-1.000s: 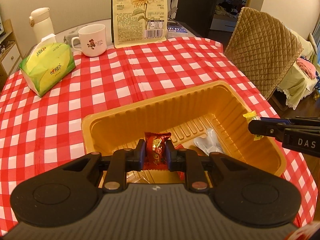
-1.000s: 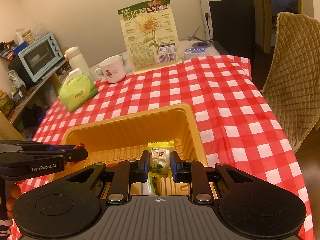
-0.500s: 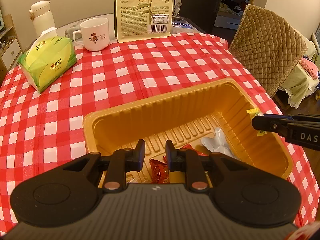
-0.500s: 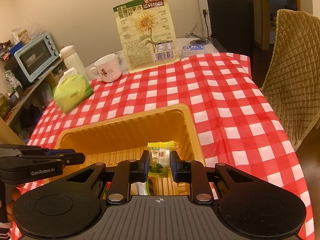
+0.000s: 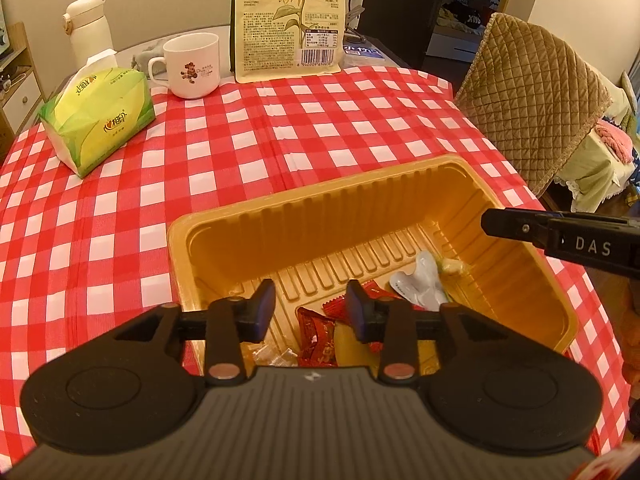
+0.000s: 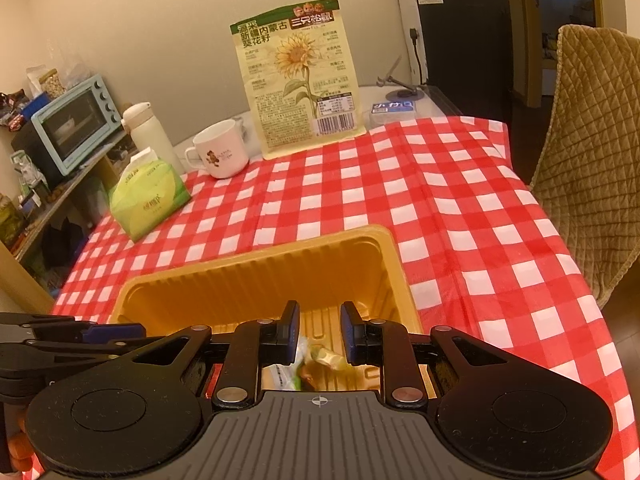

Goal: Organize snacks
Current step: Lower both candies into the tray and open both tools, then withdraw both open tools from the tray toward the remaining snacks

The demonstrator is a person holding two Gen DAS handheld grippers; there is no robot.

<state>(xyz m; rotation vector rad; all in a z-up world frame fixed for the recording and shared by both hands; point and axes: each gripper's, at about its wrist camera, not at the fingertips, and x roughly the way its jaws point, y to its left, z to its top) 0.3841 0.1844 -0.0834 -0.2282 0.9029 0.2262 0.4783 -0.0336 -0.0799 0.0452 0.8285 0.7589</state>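
An orange plastic tray (image 5: pixel 400 184) sits on the red checked tablecloth and holds several wrapped snacks. My left gripper (image 5: pixel 311 300) is open and empty above the tray's near side, over a red candy packet (image 5: pixel 318 340). A white packet (image 5: pixel 420 284) lies further right. My right gripper (image 6: pixel 319 326) is open and empty above the tray (image 6: pixel 256 256); a yellow-green candy (image 6: pixel 324 358) lies in the tray just below its fingers. The right gripper's fingers (image 5: pixel 520 228) also show at the right of the left wrist view.
A tissue box (image 5: pixel 96 120), a white mug (image 5: pixel 192 66), a white flask (image 5: pixel 90 26) and a tall sunflower seed bag (image 5: pixel 288 20) stand at the table's far side. A quilted chair (image 5: pixel 532 96) is at the right. A toaster oven (image 6: pixel 72 128) sits on a shelf at the left.
My left gripper opened and dropped the red candy into the tray. My right gripper opened and let the yellow-green candy fall into the tray. Both grippers pulled back a little.
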